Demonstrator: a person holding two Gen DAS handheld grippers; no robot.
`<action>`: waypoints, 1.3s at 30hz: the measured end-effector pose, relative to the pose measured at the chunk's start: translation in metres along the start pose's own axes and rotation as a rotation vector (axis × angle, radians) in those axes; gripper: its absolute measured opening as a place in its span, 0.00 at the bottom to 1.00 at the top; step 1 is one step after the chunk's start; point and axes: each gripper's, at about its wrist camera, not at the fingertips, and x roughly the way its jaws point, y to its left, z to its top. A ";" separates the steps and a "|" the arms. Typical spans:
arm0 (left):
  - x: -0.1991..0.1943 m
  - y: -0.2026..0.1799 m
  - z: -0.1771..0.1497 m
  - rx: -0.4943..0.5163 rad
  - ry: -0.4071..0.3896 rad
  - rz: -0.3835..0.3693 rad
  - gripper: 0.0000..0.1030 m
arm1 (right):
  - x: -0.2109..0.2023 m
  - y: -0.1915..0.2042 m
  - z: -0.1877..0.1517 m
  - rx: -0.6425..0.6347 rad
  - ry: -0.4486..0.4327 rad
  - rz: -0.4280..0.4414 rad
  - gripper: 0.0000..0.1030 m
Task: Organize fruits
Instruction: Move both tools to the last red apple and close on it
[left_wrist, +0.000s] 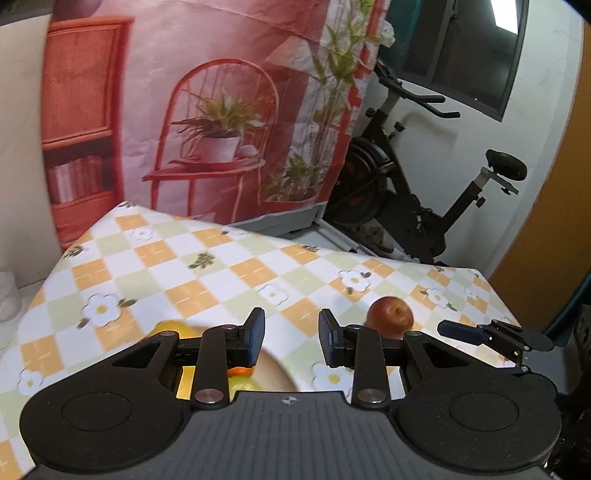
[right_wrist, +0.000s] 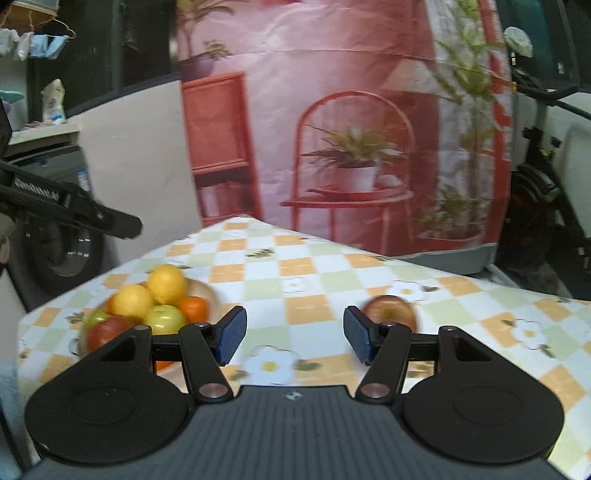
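A red apple (left_wrist: 389, 315) lies alone on the checked tablecloth, just right of my open, empty left gripper (left_wrist: 291, 338). In the right wrist view the same apple (right_wrist: 389, 312) sits just beyond the right finger of my open, empty right gripper (right_wrist: 294, 338). A shallow beige bowl (right_wrist: 207, 291) at the left holds two lemons (right_wrist: 166, 282), a green apple (right_wrist: 164, 319), an orange (right_wrist: 194, 308) and a red apple (right_wrist: 107, 330). In the left wrist view the bowl (left_wrist: 275, 371) lies mostly hidden under the left finger. The right gripper's finger (left_wrist: 463, 330) shows at the right.
The table's far edge (left_wrist: 258, 232) runs close to a printed pink backdrop (left_wrist: 221, 110). An exercise bike (left_wrist: 424, 192) stands beyond the table's right corner. The left gripper's body (right_wrist: 70, 208) juts in at the left of the right wrist view, above a washing machine (right_wrist: 62, 254).
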 end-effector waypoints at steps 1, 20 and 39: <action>0.004 -0.002 0.002 0.002 0.000 -0.005 0.33 | -0.001 -0.005 -0.001 -0.001 0.003 -0.008 0.59; 0.116 -0.054 0.016 0.074 0.076 -0.190 0.33 | 0.055 -0.068 -0.029 0.003 0.112 -0.060 0.59; 0.181 -0.057 0.004 0.062 0.232 -0.288 0.32 | 0.082 -0.080 -0.025 -0.004 0.134 0.011 0.59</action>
